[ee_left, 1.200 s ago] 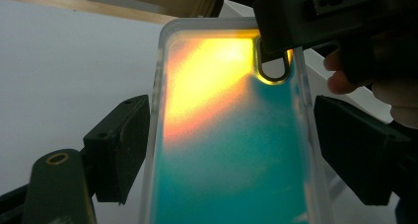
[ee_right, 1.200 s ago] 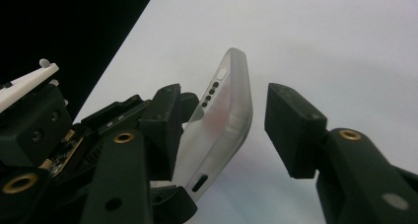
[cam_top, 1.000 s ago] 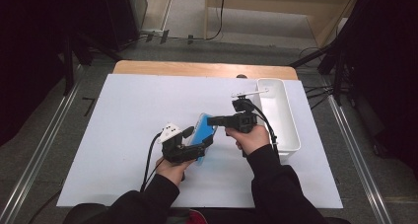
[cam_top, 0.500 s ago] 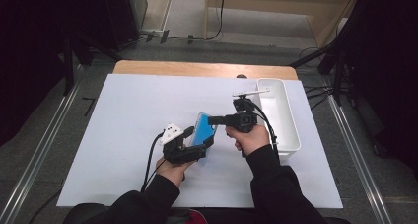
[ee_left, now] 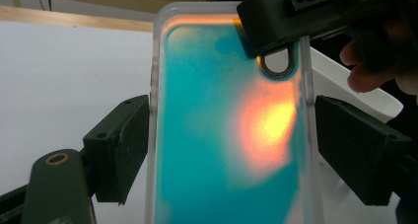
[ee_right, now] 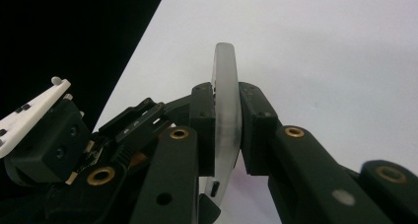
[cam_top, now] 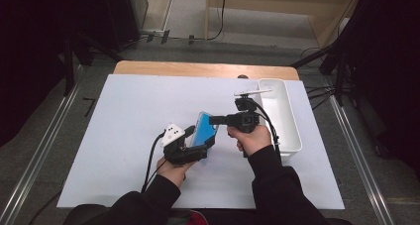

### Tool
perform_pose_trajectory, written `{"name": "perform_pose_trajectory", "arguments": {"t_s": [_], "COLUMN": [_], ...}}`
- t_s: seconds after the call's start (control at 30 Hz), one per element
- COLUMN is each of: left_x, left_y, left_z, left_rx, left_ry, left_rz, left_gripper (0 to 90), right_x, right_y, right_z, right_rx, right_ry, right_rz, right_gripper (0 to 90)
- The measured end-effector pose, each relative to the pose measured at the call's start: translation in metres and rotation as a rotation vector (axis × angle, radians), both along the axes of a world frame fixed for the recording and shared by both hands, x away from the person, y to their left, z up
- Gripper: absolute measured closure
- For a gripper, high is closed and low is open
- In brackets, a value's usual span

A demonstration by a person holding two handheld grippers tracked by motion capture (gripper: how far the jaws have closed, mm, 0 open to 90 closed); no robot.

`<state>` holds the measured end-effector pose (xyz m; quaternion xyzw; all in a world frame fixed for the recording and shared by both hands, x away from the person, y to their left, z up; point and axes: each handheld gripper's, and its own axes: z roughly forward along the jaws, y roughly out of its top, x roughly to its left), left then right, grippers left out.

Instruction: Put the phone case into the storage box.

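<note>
Phone case held up over the white table

The phone case (cam_top: 204, 130) is a clear, frosted-rimmed shell with a teal back that glows orange-yellow in a patch toward one side (ee_left: 231, 135). A rounded camera cut-out sits near its top corner. It stands tilted on edge above the table's middle, near the person's side. Seen edge-on (ee_right: 226, 115), its rim is thin, translucent and gently curved, with a small slot low on the side.

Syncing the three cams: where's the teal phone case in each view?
High view: phone case mid-table, between both claws.
Left gripper view: centre, broad teal back facing the camera, clear rim between the jaws.
Right gripper view: edge-on, clear rim pinched between the jaws.
Shared landmark: white table sheet.
</note>
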<state>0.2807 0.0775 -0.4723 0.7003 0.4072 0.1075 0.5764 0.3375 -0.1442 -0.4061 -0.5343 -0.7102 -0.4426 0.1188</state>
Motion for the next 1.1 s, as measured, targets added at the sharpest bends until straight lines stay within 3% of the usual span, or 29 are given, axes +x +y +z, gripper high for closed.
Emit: {"name": "perform_pose_trajectory", "arguments": {"t_s": [0.2,0.47,0.57,0.77,1.03,1.1], "left_x": [0.0,0.003,0.003,0.004,0.01,0.013], "left_y": [-0.001,-0.003,-0.002,0.001,0.01,0.012], "left_z": [0.004,0.006,0.007,0.011,0.018,0.02], "left_rx": [0.039,0.064,0.054,0.045,0.026,0.032], "left_ry": [-0.027,0.025,0.036,0.078,0.14,0.152], "left_rz": [-0.009,-0.034,-0.047,-0.076,-0.11,-0.117], "left_gripper": [15.8,10.1,10.1,10.3,10.4,10.4], "right_x": [-0.001,-0.004,-0.004,-0.004,-0.007,-0.007], "right_y": [0.0,0.0,-0.002,-0.007,-0.011,-0.012], "right_z": [0.003,0.006,0.009,0.012,0.017,0.018], "right_rx": [0.0,-0.018,-0.031,-0.065,-0.141,-0.143], "right_ry": [-0.012,-0.047,-0.081,-0.107,-0.219,-0.228], "right_rz": [-0.001,0.014,0.01,0.01,0.032,0.031], "right_gripper": [77.3,77.3,77.4,77.3,77.3,77.3]}}
